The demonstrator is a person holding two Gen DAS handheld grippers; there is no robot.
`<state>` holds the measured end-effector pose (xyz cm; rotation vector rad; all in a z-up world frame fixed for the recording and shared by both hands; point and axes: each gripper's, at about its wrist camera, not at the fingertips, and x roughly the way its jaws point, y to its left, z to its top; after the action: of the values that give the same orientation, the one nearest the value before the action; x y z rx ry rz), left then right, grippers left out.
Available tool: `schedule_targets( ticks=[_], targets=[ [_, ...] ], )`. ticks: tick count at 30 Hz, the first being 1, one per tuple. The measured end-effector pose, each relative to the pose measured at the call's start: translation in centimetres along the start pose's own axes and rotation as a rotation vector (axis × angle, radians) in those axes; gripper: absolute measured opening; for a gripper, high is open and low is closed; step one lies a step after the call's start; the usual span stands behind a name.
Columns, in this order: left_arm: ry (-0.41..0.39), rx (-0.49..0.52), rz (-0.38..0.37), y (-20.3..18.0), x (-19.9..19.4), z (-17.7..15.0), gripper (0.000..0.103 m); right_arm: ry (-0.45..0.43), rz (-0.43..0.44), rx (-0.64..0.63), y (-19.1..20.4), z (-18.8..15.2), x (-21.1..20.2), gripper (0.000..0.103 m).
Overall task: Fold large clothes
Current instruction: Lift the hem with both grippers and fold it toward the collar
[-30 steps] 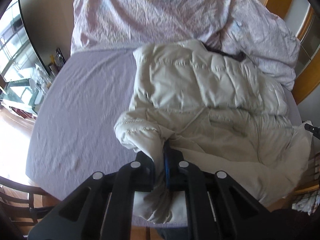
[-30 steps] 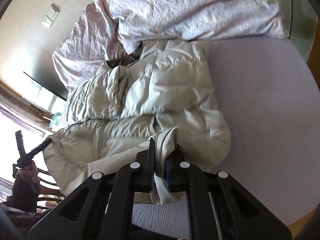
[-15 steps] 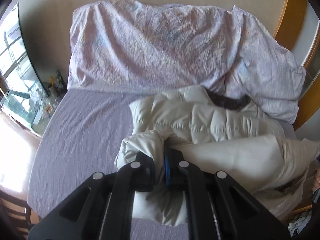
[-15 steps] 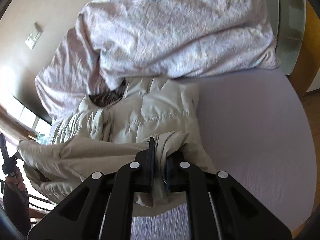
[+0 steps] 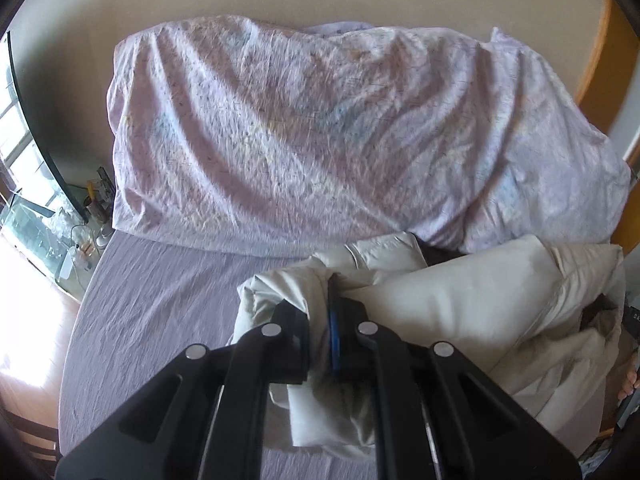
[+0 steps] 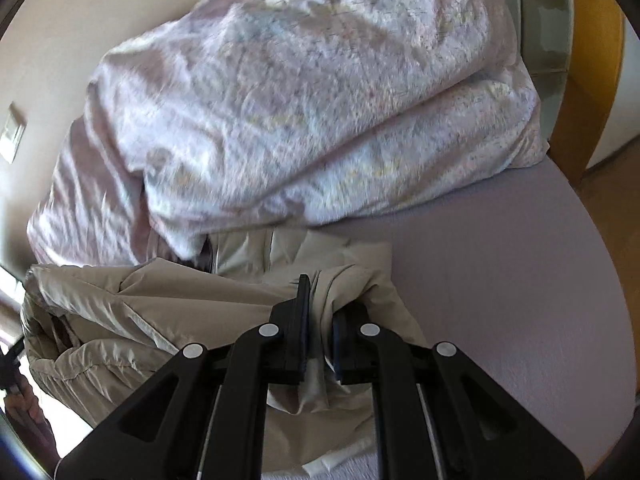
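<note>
A: Where is the puffy coat [image 5: 460,292] now?

B: It is on the bed [image 5: 160,300], near the head end, just in front of the big quilt [image 5: 320,128] piled there. Part of it is lifted off the sheet. The collar end lies by the quilt, and the bottom edge is up in the air.

A: Who is holding it?

B: Both tools. The left tool [image 5: 326,304] is pressed together on one corner of the bottom edge. The right tool [image 6: 322,304] is pressed together on the other corner.

A: So which way does the coat run?

B: The held edge stretches sideways between the two tools, across the bed. The rest of the coat lies ahead of both tools, toward the quilt.

A: Which hand is closer to the coat's top?

B: I think they are about the same. So both should go forward together and lay the bottom edge down on the collar end.

A: What could go wrong?

B: The coat is puffy and slippery-looking. It may slide or spring open.
</note>
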<state>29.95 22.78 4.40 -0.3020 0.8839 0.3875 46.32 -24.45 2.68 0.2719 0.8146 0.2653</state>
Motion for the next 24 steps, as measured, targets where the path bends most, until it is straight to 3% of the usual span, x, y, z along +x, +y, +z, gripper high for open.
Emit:
schedule_targets(
  ticks=[7,14,21,24],
  targets=[
    [0.066,-0.019,0.026,0.4,5.0,0.9,0.008,0.049,-0.066,0.072,0.0,1.3,5.1,0.010],
    [0.136,-0.061,0.053,1.4,10.2,1.0,0.010,0.104,-0.074,0.120,-0.4,2.8,9.5,0.013],
    [0.180,-0.111,0.055,1.7,13.7,0.7,0.012,0.179,0.006,0.242,-2.3,3.8,13.1,0.028],
    [0.193,-0.116,0.048,1.7,14.1,0.9,0.013,0.205,0.060,0.306,-3.6,4.2,13.3,0.029]
  ],
)
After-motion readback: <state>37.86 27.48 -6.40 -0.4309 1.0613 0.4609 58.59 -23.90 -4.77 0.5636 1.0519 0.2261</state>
